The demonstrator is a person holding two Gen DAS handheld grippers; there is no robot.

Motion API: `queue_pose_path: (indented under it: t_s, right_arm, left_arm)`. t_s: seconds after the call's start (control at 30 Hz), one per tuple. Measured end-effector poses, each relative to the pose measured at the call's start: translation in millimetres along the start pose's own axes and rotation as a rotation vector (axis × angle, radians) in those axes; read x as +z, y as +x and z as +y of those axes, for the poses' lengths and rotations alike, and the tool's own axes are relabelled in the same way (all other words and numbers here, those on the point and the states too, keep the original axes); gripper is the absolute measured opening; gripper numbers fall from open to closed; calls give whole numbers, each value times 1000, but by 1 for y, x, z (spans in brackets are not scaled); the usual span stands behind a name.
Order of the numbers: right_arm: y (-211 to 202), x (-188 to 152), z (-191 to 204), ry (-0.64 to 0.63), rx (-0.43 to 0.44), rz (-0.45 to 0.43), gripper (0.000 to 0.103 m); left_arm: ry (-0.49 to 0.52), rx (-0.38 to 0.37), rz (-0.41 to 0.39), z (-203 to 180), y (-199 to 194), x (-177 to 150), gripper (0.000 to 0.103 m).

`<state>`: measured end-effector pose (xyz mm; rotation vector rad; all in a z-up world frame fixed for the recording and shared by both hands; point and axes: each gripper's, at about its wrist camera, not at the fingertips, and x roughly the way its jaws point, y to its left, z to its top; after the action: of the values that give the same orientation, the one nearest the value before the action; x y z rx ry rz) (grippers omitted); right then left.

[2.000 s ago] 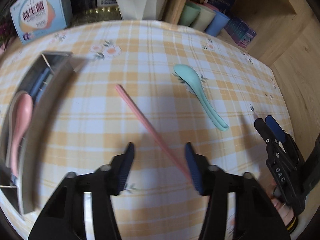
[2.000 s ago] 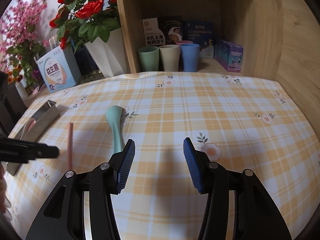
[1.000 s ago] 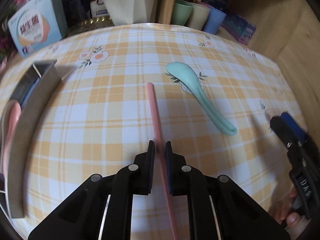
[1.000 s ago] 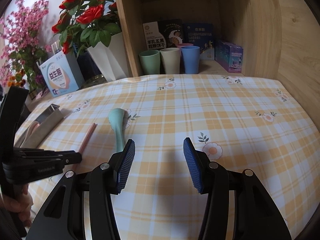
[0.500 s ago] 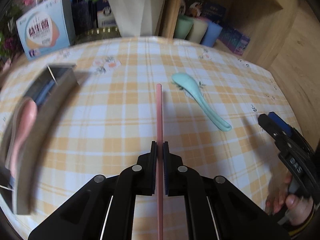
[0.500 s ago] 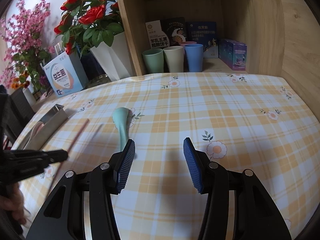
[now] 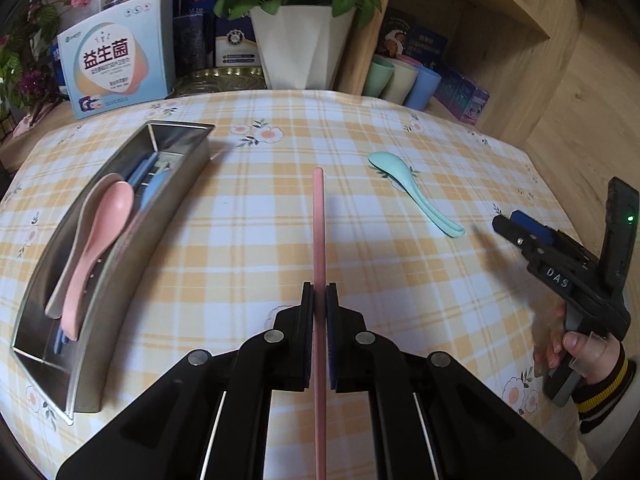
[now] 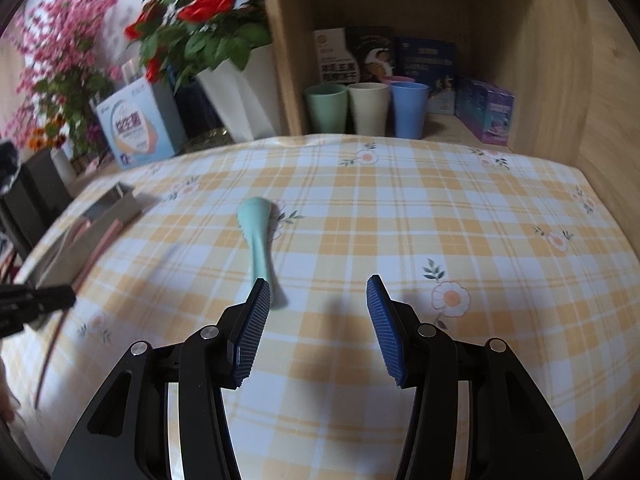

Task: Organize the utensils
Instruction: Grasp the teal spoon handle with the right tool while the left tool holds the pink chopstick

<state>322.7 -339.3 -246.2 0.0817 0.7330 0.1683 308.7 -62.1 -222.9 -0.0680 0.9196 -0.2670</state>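
My left gripper [image 7: 319,300] is shut on a pink chopstick [image 7: 319,232] and holds it above the checked tablecloth, pointing away from me. A metal tray [image 7: 120,240] lies to its left with a pink spoon [image 7: 100,236], a pale spoon and blue utensils inside. A mint green spoon [image 7: 412,192] lies on the cloth to the right. My right gripper [image 8: 316,300] is open and empty, its left fingertip close to the handle end of the mint spoon [image 8: 258,240]. The right gripper also shows in the left wrist view [image 7: 516,224].
A white vase with red roses [image 7: 300,48], a blue and white box [image 7: 116,64] and a wooden shelf holding three cups [image 8: 366,114] and boxes stand along the table's back. The tray [image 8: 108,208] shows blurred at the left of the right wrist view.
My left gripper closed on the pink chopstick and lifted it off the cloth, turning toward the tray. My right gripper stayed open and moved slightly closer to the mint spoon.
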Motion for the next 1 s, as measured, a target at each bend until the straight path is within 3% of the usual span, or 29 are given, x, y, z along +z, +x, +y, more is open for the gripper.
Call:
queue_pose_path:
  t_s: [0.37,0.43,0.53,0.7,0.93,1.0]
  right_arm:
    - [34,40,45,-132,75,159,48]
    - [47,46,55,-138,65,187,48]
    - [71,54,64,-125,33,234,37]
    - [97,59,68,-99,-42,277,35]
    - [108,56,59,-2,-75,284,29]
    - [107,55,60,13,-73,276,23]
  left_arm:
    - [-49,-30,-73,27,-20,-2,6]
    - [-62,-40,-79,32,-23,-1,6]
    - [-74,-51,-98,39,-31,-3,6]
    - [-102,-43,-111,56,-37,-7,6]
    - [-145,-42,-103,71,-35,-11,6]
    - [-147,-43,-102,71,-35,-12,6]
